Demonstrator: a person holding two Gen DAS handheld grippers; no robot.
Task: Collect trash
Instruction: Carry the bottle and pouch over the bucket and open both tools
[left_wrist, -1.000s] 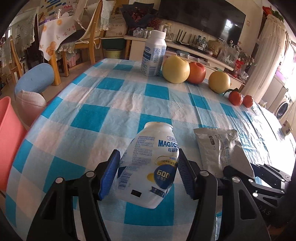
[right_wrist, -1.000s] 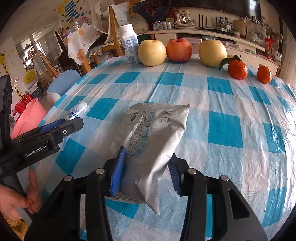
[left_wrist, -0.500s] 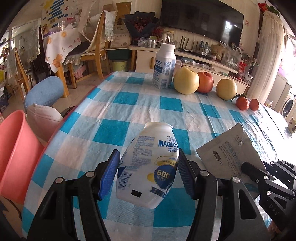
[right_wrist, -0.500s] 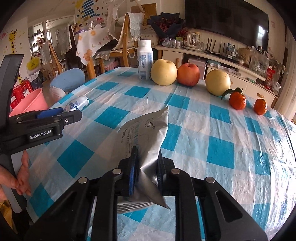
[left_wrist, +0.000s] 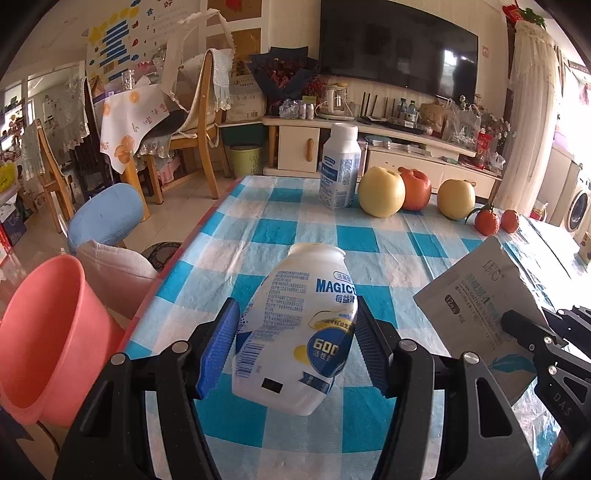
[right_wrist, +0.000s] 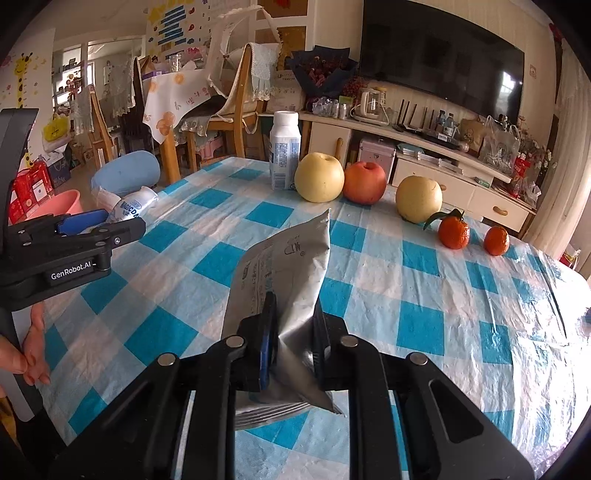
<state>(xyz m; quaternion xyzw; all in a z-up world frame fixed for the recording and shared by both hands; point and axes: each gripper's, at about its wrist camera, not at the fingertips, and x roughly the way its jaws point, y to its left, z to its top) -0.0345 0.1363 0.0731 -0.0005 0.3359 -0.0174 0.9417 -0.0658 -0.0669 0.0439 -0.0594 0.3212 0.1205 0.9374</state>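
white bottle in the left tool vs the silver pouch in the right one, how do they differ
The white bottle is a rounded, rigid container with blue print; the silver pouch is flat, creased foil. The left tool holds the bottle with its jaws wide around the body; the right tool pinches the pouch with its jaws nearly together. The bottle keeps its shape, while the pouch buckles at the grip. Both are held up off the checked tablecloth.

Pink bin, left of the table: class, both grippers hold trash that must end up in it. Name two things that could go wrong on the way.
1. The left gripper pinches the rounded, tilted yogurt bottle on smooth sides; it could slip out before reaching the pink bin.
2. The right gripper holds the floppy foil pouch near its lower end; crossing over, it may catch the left gripper, which lies between pouch and bin.
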